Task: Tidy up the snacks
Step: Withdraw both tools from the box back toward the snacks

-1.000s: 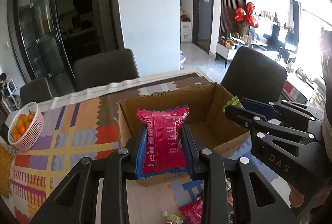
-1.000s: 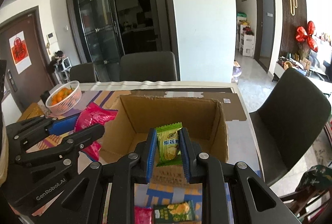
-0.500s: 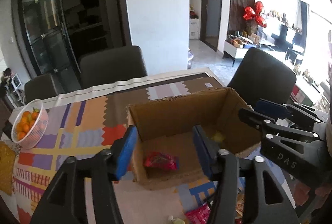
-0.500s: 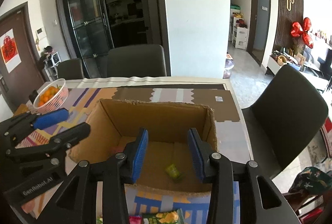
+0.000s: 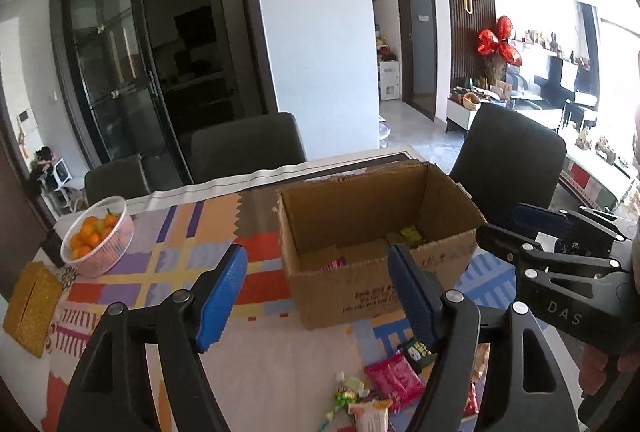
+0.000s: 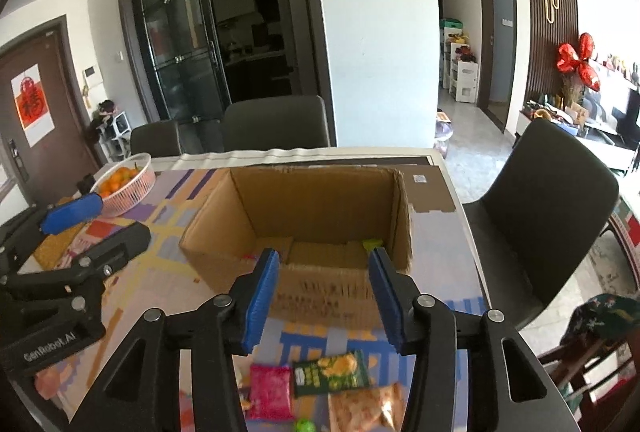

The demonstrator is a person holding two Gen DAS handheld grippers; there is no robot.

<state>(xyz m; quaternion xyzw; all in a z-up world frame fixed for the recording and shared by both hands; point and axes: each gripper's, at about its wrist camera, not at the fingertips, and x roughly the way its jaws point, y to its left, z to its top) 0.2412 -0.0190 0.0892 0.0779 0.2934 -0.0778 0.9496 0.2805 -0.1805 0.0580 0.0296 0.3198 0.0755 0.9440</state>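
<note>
Both grippers hang empty in front of the cardboard box (image 6: pixel 308 232), at the lower centre of each view: the left gripper (image 5: pixel 316 296) has its blue pads spread wide and opening, the right gripper (image 6: pixel 322 296) is less wide and also opening, with nothing between either pair. Two snacks already lie in the box, a red packet (image 5: pixel 334 264) low against the near wall and a green packet (image 5: pixel 412 234) toward its right. More wait on the worktop (image 5: pixel 280 372) at the bottom of the frames, among them a pink packet (image 6: pixel 269 390), a dark green packet (image 6: pixel 330 372) and an orange-toned bag (image 6: pixel 366 410). The likely trouble is crowding: these packets overlap, so one closing grip could drag a neighbour or pinch two. The two grippers also work close together and could collide. The box's near wall hides most of its floor, and the pile is cut off by the frame edge.
</note>
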